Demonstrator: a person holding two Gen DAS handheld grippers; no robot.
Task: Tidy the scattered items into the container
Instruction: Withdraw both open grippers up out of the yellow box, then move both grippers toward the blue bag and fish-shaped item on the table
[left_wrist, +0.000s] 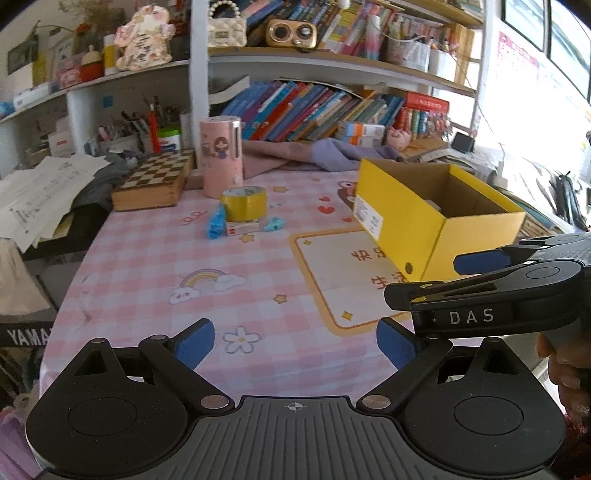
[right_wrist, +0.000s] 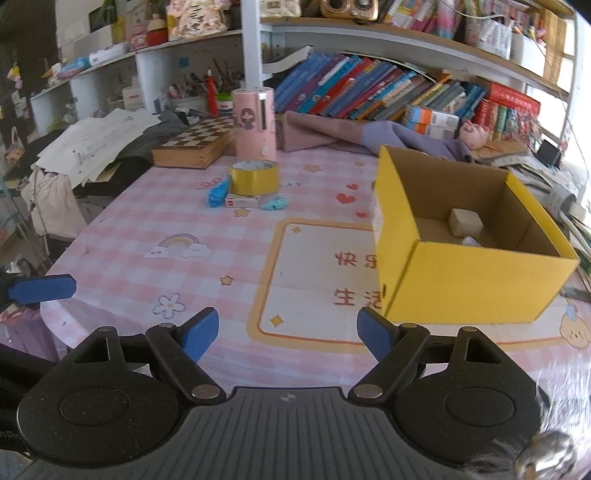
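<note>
Pink-and-white checked cloth (right_wrist: 155, 221) over the worktop, printed with a rainbow, flowers, stars and a cream panel with red characters. At far left, loose white papers (right_wrist: 99, 136) hanging over the edge. Next, a wooden chessboard box (right_wrist: 195, 142) lying flat at the back. Beside it, an upright pink cylinder (right_wrist: 255, 123) with a cartoon girl. Directly in front of the cylinder, the scattered items in one cluster: yellow tape roll (right_wrist: 254, 177) resting on a small red-and-white box (right_wrist: 242, 201), blue wrapped packet (right_wrist: 218, 192) touching on the left, light-blue small item (right_wrist: 275, 203) just to the right. Mauve folded fabric (right_wrist: 343, 134) behind, along the back edge. Right of centre, yellow cardboard box (right_wrist: 472, 280), open-topped, brown inside, holding a pale cube (right_wrist: 465, 221) and another small item only partly visible. Label on the box's left end wall, seen from the left wrist view.

Left gripper (left_wrist: 295, 345) released, blue pads wide apart, nothing between them, low over the near worktop edge. Right gripper (right_wrist: 288, 334) likewise released and empty, near the box's front corner; visible from the side in the left wrist view (left_wrist: 476, 264). Clear cloth between both grippers and the cluster.

Behind the worktop, white shelves (right_wrist: 332, 33) packed with leaning books, a pen holder, toys and a small radio. Bright window at far right.
</note>
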